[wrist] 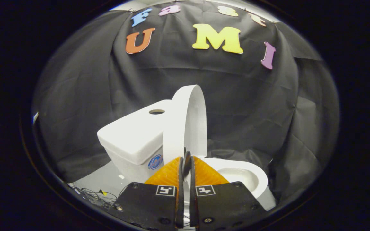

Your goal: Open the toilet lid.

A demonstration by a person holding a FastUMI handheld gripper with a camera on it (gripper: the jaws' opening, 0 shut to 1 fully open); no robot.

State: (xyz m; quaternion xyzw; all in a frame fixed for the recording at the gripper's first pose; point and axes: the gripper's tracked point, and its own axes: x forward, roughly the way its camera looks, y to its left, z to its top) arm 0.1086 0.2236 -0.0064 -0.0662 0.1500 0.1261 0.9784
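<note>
The gripper (186, 162) is sitting nearest the camera with its jaws drawn almost together, only a thin slit standing between them; their tips are pressing in on the lower edge of the toilet lid (185, 123) from either side, so they are grasping it. The lid itself is standing raised, close to upright and seen nearly edge-on, rising straight up from just ahead of the jaws. To the right of the lid the toilet bowl (246, 176) is lying open, its white rim and hollow showing beside the right-hand finger. To the left of the lid, and a little behind it, the tank (133, 134) is sitting with a round hole in its flat cover and a small blue sticker on its front face. Down to the left of the tank, some loose cables (92, 195) are lying on the pale floor (108, 179). Behind the lid and tank the black cloth wall (252, 106) is hanging in folds.
</note>
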